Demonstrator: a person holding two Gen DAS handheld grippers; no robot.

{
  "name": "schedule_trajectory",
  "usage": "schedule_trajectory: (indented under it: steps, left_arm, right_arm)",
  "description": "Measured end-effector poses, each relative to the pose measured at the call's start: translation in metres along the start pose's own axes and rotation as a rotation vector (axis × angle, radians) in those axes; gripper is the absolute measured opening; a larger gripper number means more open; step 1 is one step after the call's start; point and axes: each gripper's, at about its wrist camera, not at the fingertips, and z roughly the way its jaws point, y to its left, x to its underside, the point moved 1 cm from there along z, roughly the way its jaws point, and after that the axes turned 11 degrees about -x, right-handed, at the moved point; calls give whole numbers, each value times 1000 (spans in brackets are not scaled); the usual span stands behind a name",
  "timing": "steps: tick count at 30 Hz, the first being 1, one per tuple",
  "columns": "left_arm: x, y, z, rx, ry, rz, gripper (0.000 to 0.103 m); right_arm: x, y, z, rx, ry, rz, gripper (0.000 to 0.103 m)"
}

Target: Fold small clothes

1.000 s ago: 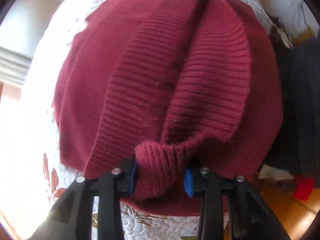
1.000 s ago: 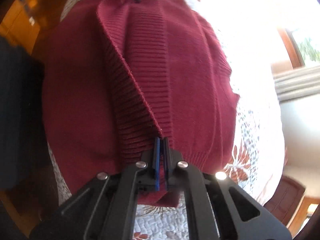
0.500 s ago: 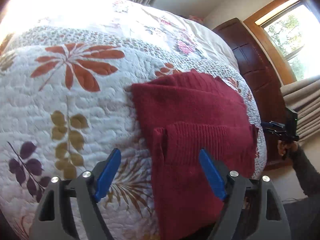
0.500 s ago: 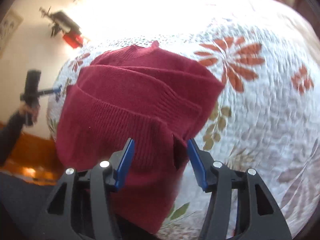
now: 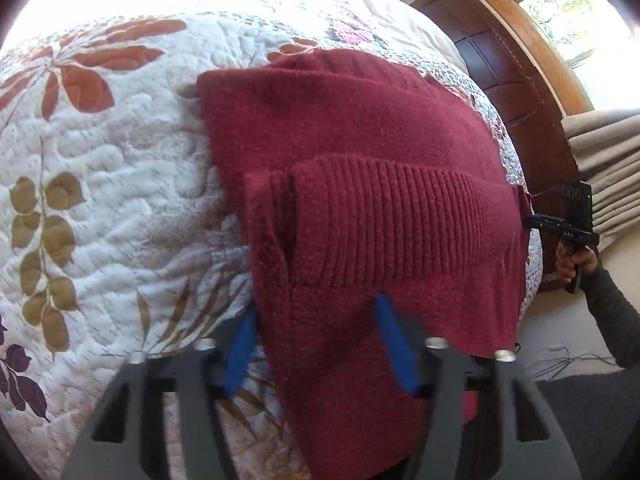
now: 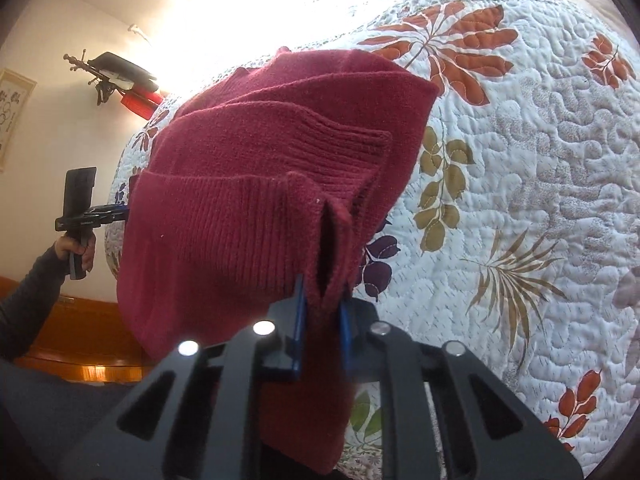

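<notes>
A dark red knit sweater (image 5: 360, 140) lies folded on a quilted floral bedspread (image 5: 100, 140), with its ribbed band across the top layer and its near edge hanging over the bed's side. My left gripper (image 5: 316, 340) is open, its blue pads on either side of the sweater's near edge. In the right wrist view the sweater (image 6: 260, 140) bunches toward me, and my right gripper (image 6: 322, 316) is shut on a raised fold of its ribbed corner. Each gripper shows small in the other's view: the right gripper (image 5: 532, 222) and the left gripper (image 6: 116, 212) sit at opposite ends of the sweater.
The bedspread (image 6: 520, 160) stretches wide beyond the sweater. A dark wooden headboard (image 5: 512, 80) and beige curtains (image 5: 600, 152) stand past the bed's end. A hand (image 5: 576, 260) in a dark sleeve holds the far gripper. A wooden ledge (image 6: 80, 340) runs low by the wall.
Both grippers let go of the lifted sweater fold and pulled back to its near edge. Since half a second ago, the right has shut on a ribbed fold and the left has narrowed around the edge.
</notes>
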Motion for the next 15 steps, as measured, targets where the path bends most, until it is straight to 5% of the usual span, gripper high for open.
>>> schedule_trajectory:
  steps: [5, 8, 11, 12, 14, 15]
  left_arm:
    - [0, -8, -4, -13, -39, 30, 33]
    - [-1, -14, -2, -19, -58, 48, 52]
    - [-3, -20, 2, -12, -72, 72, 50]
    - [-3, -18, 0, -10, -80, 76, 47]
    - [-2, -16, -3, 13, -94, 63, 11]
    - [-1, -13, -6, 17, -105, 53, 11]
  right_arm:
    - [7, 8, -12, 20, -22, -34, 10]
    - [6, 8, -9, 48, -24, -34, 13]
    - [3, 16, -8, 45, -45, -39, 13]
    - [2, 18, -9, 42, -52, -45, 13]
    - [3, 19, -10, 46, -51, -50, 10]
    - [4, 18, -9, 62, -50, -53, 8]
